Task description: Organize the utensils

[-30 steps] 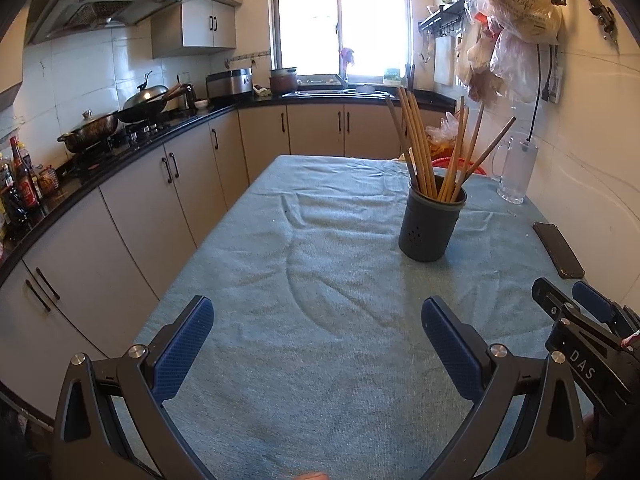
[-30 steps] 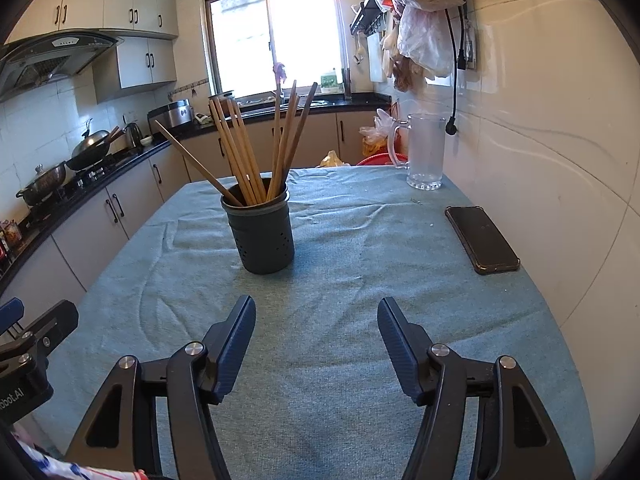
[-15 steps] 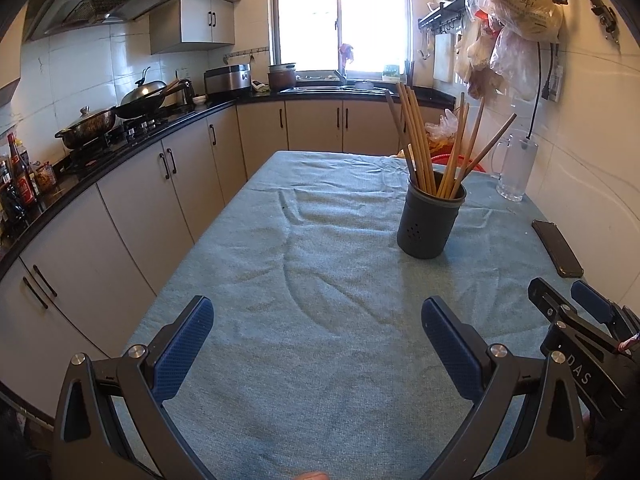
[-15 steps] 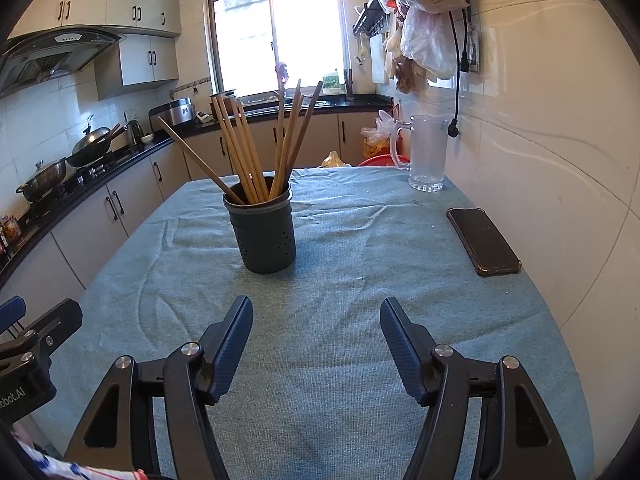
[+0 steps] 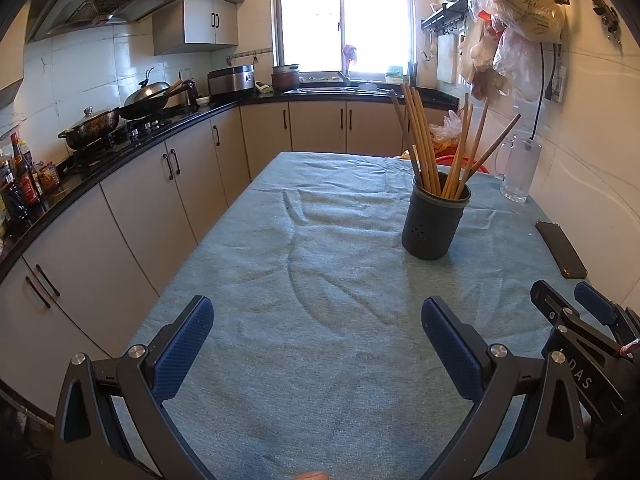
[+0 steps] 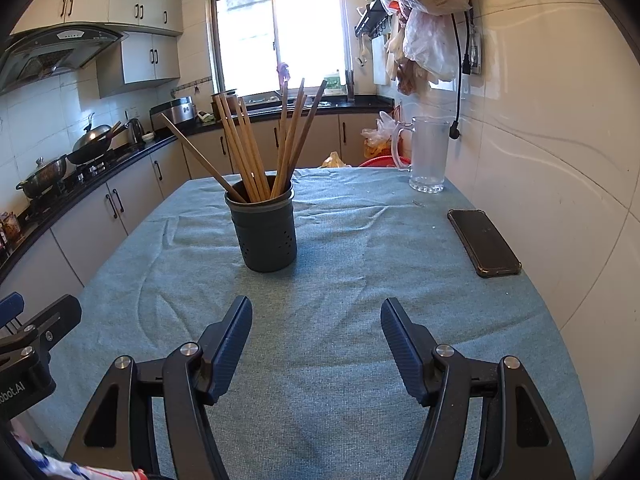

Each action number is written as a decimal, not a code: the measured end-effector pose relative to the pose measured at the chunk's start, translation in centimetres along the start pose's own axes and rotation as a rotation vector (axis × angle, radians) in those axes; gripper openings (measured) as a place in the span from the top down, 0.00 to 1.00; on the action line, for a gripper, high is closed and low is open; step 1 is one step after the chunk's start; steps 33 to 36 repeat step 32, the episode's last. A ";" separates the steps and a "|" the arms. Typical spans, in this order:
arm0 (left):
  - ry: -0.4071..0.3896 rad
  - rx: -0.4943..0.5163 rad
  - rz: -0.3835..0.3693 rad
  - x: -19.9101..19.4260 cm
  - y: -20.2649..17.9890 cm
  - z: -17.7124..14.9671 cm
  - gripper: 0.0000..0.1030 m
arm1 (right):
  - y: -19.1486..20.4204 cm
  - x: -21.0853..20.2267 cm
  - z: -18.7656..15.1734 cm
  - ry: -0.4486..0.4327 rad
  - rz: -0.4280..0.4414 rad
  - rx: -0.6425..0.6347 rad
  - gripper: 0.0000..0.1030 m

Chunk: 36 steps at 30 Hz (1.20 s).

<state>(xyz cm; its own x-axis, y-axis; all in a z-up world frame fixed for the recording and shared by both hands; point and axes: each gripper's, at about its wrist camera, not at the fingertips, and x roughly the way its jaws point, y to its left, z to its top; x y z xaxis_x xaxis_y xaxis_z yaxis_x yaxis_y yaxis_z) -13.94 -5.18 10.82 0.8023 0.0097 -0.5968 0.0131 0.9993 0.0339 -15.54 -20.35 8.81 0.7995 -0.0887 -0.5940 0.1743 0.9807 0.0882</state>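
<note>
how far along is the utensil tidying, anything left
Looks done: the chopsticks all stand in the dark holder, none loose on the blue cloth. In hand: nothing; left claw and right claw are open and empty. No utensils visibly left.

The right gripper (image 6: pixel 316 322) spreads its jaws a touch wider than a second ago; nothing sits between them.

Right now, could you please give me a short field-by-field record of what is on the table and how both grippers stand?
surface: table under a blue cloth
utensils: chopsticks upright in the dark holder
other items: phone flat near the wall; clear mug at the far end
left gripper: open, empty, above the cloth
right gripper: open, empty, facing the holder
</note>
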 end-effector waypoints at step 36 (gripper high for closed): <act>0.034 -0.012 -0.018 0.8 0.1 -0.6 0.00 | 0.8 0.1 -0.5 0.004 0.008 -0.030 0.28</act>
